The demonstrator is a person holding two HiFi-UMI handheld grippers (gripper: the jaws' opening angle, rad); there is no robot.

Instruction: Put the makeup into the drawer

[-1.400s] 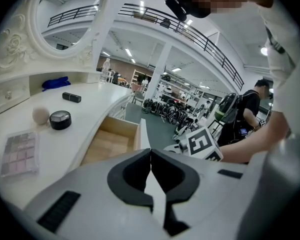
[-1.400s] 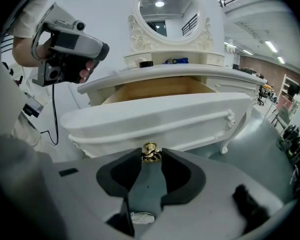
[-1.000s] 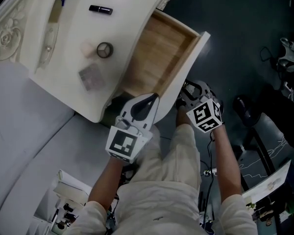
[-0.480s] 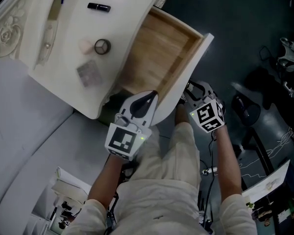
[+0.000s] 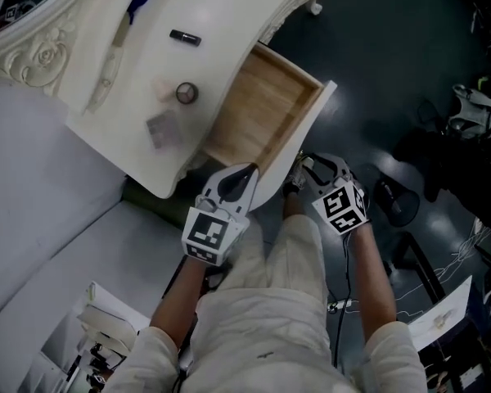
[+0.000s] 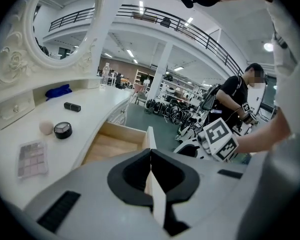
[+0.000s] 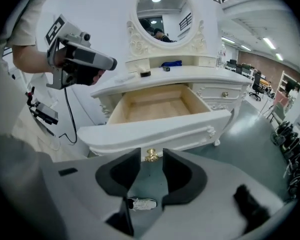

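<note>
- Noted black lipstick tube (image 5: 184, 38), round dark compact (image 5: 186, 93) and grey eyeshadow palette (image 5: 163, 129) lying on white carved bench (image 5: 221, 15), outside the open pale-wood drawer (image 5: 262, 109).
- Found left gripper (image 6: 150, 159) jaws pressed together over drawer front's edge.
- Found right gripper (image 5: 305, 168) jaws spread, just been opening, pinching nothing; small brass knob (image 7: 151, 155) just beyond tips.

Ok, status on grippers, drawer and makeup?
Left gripper shut, empty. Right gripper just opening, off the knob. Drawer open, empty; compact, lipstick, palette on vanity top. Nothing blocking the drawer.
</note>
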